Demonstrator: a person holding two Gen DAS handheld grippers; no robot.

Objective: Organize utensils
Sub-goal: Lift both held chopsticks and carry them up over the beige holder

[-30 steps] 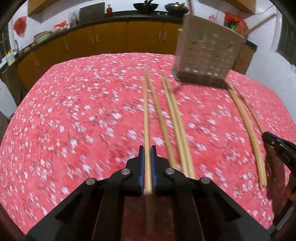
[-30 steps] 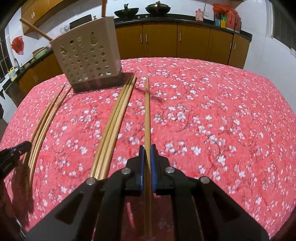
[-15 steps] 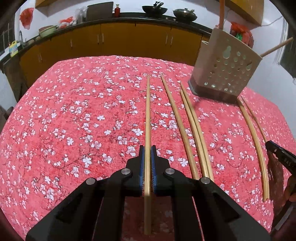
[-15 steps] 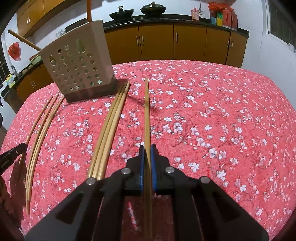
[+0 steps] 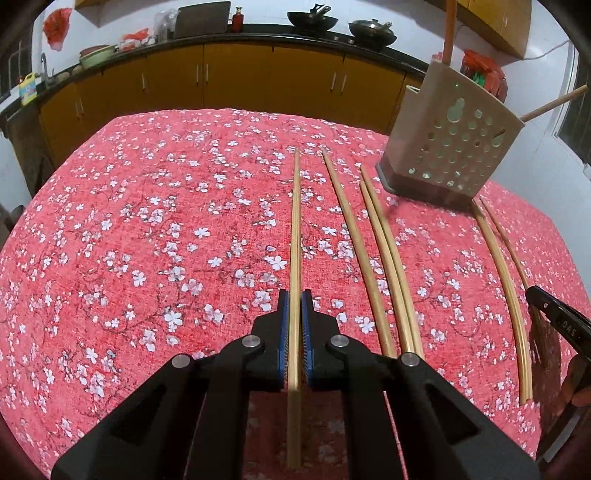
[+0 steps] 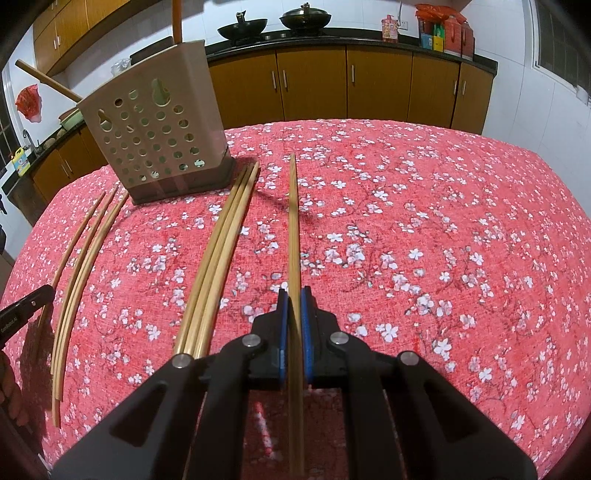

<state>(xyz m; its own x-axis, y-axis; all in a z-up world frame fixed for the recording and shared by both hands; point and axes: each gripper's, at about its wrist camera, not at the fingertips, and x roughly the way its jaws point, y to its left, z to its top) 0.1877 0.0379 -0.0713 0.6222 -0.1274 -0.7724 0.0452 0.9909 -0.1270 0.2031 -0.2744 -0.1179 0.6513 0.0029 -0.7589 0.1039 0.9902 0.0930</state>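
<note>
**Both grippers clamped on a chopstick each, over a flowered red cloth**

A red woven tablecloth [image 5: 155, 236] printed with small white blossoms covers the whole table and fills the space under and ahead of both grippers. Beyond its far edge runs a row of smooth ochre cabinets [image 6: 314, 85] under a dark counter, where two black woks [image 6: 273, 22] stand.

The utensil holder [image 5: 454, 147] is a beige plastic box, wider at the top, with rounded corners, a face pierced by round holes and a dark base. It stands ahead and to the right of the left gripper [image 5: 294, 299], ahead and to the left of the right gripper [image 6: 294, 295]. An orange stick stands upright in it and a pale wooden handle leans out over its rim.

Thin, round, tapering bamboo chopsticks [image 5: 384, 254] lie loose on the cloth between the two grippers, in two groups running towards the holder.

The left gripper's blue ribbed pads are closed tight on one chopstick [image 5: 295, 229], which points straight ahead. The right gripper is likewise clamped on a single chopstick [image 6: 293, 225], its tip raised above its own shadow on the cloth.
</note>
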